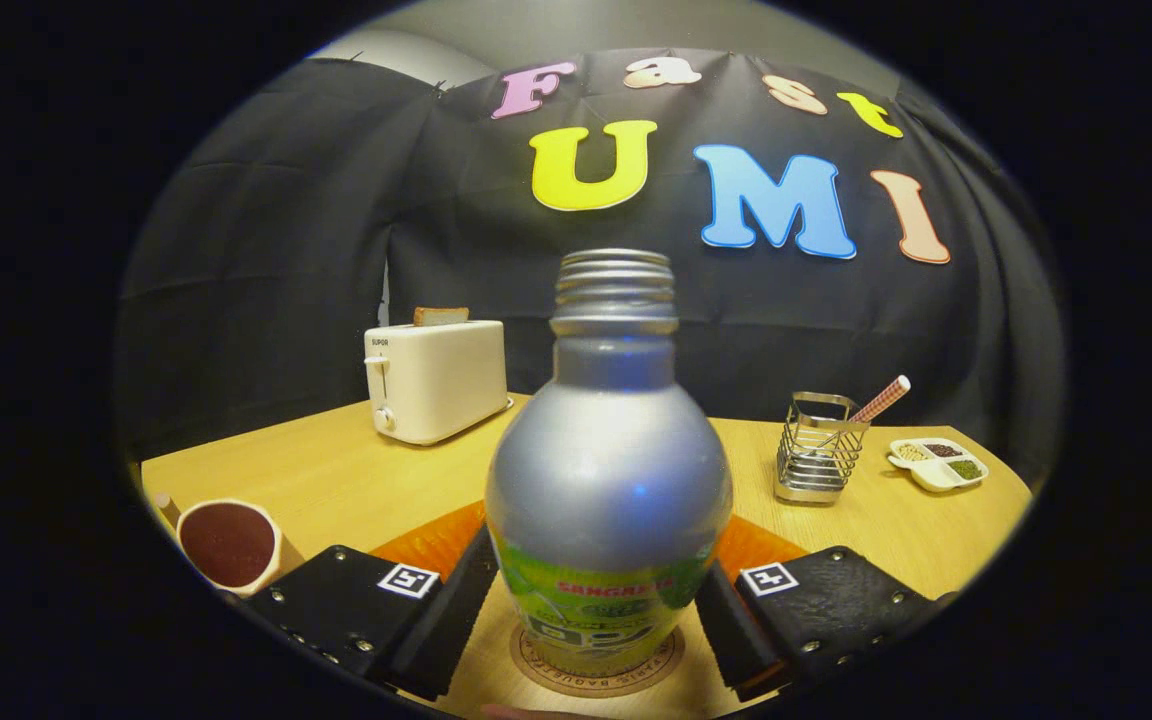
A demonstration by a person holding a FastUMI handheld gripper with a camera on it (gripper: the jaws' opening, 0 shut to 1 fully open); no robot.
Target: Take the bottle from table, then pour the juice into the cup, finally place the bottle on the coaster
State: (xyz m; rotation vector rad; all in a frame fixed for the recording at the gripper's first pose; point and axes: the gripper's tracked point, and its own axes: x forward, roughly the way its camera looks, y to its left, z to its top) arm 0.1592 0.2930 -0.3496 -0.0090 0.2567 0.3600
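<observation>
A silver bottle [608, 470] with a green label and an open threaded neck stands upright on a round cork coaster [546, 668]. It sits between my gripper's [598, 615] two fingers, which press on its lower sides. A cup [228, 545] filled with dark red juice stands on the table to the left, just beyond the left finger.
An orange mat [431, 540] lies behind the bottle on the wooden table [336, 480]. A white toaster [436, 380] with a slice of bread stands at the back left. At the back right are a wire holder [816, 450] with a striped straw [881, 398] and a small divided dish [939, 463].
</observation>
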